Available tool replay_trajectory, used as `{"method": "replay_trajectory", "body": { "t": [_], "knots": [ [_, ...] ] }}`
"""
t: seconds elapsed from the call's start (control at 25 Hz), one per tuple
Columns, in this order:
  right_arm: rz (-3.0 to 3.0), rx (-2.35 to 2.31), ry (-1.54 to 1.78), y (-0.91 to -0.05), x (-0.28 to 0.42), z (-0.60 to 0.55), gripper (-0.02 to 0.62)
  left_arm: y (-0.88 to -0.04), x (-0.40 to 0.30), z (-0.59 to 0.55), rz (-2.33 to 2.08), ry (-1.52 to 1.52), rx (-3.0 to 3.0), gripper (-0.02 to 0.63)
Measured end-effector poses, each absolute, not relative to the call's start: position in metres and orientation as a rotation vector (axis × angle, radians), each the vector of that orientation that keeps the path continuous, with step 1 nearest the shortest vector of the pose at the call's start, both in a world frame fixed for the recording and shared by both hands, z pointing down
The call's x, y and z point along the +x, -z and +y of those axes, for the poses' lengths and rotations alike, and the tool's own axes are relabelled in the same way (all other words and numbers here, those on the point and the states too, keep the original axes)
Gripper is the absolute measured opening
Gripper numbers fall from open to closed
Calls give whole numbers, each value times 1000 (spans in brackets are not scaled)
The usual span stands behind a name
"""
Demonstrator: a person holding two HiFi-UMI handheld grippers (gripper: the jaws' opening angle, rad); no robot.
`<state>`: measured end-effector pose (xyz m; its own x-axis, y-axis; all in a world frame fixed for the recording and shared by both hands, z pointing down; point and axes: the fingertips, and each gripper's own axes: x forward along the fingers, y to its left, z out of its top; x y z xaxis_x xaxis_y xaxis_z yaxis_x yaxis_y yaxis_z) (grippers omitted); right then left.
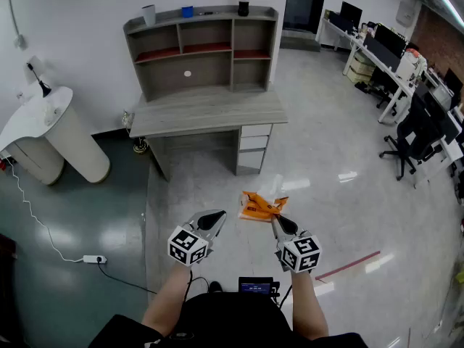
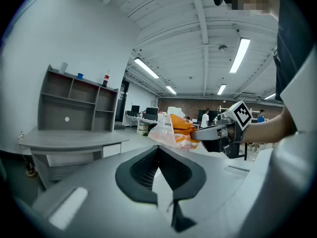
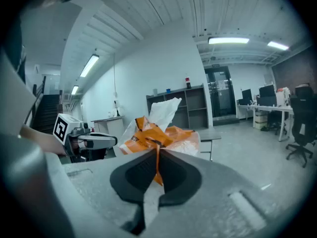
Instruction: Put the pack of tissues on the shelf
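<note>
While the pack of tissues [image 1: 261, 206] hangs in the air above the floor [image 1: 341, 143], the right hand-held gripper [image 1: 278, 222] pinches it by a crumpled fold at its near edge. The pack juts forward and slightly left of the tips, its long axis roughly crosswise. The left hand-held gripper [image 1: 215, 218] is pressed together on nothing, just beside. The shelf [image 1: 203, 46] stands straight ahead on the surface [image 1: 210, 111], well apart. Judgement: the right arm carries, so walk in first, then reach up.
</note>
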<state>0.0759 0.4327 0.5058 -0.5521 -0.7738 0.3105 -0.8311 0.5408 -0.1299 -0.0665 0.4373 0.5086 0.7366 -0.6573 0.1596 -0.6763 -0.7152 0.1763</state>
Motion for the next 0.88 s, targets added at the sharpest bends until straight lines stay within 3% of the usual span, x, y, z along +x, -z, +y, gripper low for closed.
{"method": "replay_trajectory", "body": {
  "t": [0.88],
  "knots": [
    [-2568,1339,-378,-503,83,438,5,-511,-61,435,-1121,-181,2704,2]
  ]
}}
